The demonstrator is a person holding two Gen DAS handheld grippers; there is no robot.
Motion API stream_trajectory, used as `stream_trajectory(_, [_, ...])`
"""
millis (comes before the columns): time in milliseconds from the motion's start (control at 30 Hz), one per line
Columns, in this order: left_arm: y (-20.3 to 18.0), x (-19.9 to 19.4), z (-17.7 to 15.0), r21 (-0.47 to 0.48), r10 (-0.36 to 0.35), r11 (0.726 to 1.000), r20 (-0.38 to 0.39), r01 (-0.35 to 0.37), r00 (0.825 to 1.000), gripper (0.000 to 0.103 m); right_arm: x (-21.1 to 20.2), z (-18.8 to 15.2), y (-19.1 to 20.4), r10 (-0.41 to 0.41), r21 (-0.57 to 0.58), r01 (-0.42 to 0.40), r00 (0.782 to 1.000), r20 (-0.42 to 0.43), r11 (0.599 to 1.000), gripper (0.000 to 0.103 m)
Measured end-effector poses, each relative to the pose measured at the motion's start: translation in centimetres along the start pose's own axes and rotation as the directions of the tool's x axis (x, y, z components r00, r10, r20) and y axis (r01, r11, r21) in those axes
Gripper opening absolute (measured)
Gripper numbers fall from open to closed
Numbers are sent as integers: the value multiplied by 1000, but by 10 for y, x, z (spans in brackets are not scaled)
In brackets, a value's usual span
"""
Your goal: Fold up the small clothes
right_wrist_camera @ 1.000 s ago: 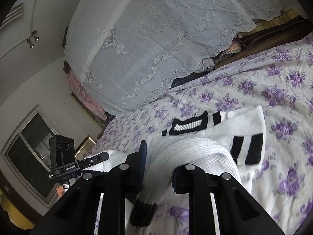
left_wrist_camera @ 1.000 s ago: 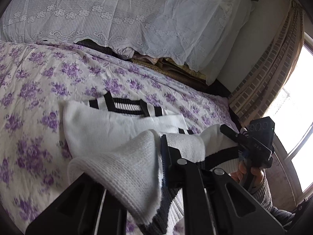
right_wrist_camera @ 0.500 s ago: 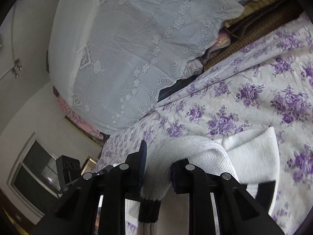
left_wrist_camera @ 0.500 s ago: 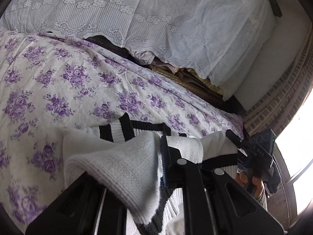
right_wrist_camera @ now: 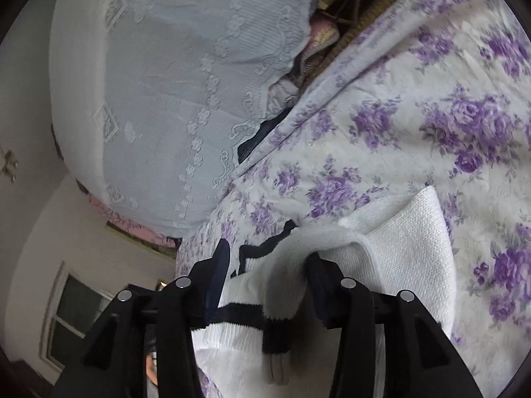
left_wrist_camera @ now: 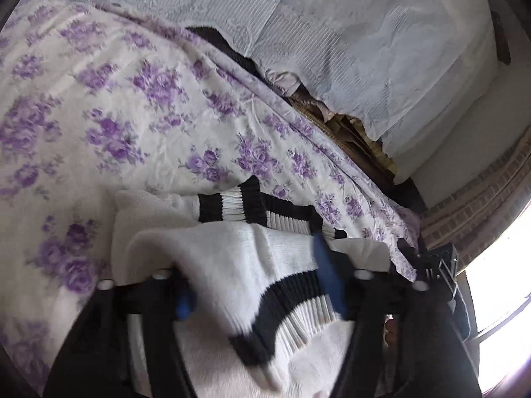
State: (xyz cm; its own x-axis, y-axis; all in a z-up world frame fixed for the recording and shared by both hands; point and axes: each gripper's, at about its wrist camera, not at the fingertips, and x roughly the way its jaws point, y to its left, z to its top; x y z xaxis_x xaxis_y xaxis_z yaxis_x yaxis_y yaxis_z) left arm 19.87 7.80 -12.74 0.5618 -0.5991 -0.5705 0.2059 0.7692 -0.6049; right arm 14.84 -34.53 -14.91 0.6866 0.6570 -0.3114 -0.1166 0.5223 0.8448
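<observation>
On the floral bedsheet (left_wrist_camera: pixel 109 126), white knit sweater (left_wrist_camera: pixel 239 265) folded over — left gripper (left_wrist_camera: pixel 255 285) and right gripper (right_wrist_camera: pixel 265 278) jaws just opening, pads apart, fold draped loose between them, released to lie flat.

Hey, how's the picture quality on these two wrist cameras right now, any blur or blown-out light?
Left wrist view: motion blur smears the white sweater and the floral bedsheet, and the window at right is blown out to white. Right wrist view: sharper and evenly lit, only mild softness on the floral bedsheet. Both views curve strongly toward dark corners from the fisheye lens.
</observation>
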Motion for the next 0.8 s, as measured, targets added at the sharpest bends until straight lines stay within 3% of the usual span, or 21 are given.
stream_trajectory(67, [-6,-10,-4,31,13,999,3,-13,1000,73,-8,-7,7,-5,-29,5,1000,-10,1000,57])
stream_trajectory(267, [-18,-15,-26,61,-37,997,-82,42,996,74,-20,-40,21,-10,-89,0,994,-107,996,59])
stream_trajectory(367, [-20,-8,-35,74,-11,997,-117,20,993,79,-17,-50,29,-54,-144,35,990,-131,989,59])
stream_trajectory(700, [-24,3,-40,82,-50,995,-173,65,984,79,-24,-42,25,-87,-132,70,988,-127,989,60])
stream_trajectory(800, [-25,8,-41,84,-50,994,-184,66,982,79,-10,-47,21,-100,-131,76,978,-182,988,60])
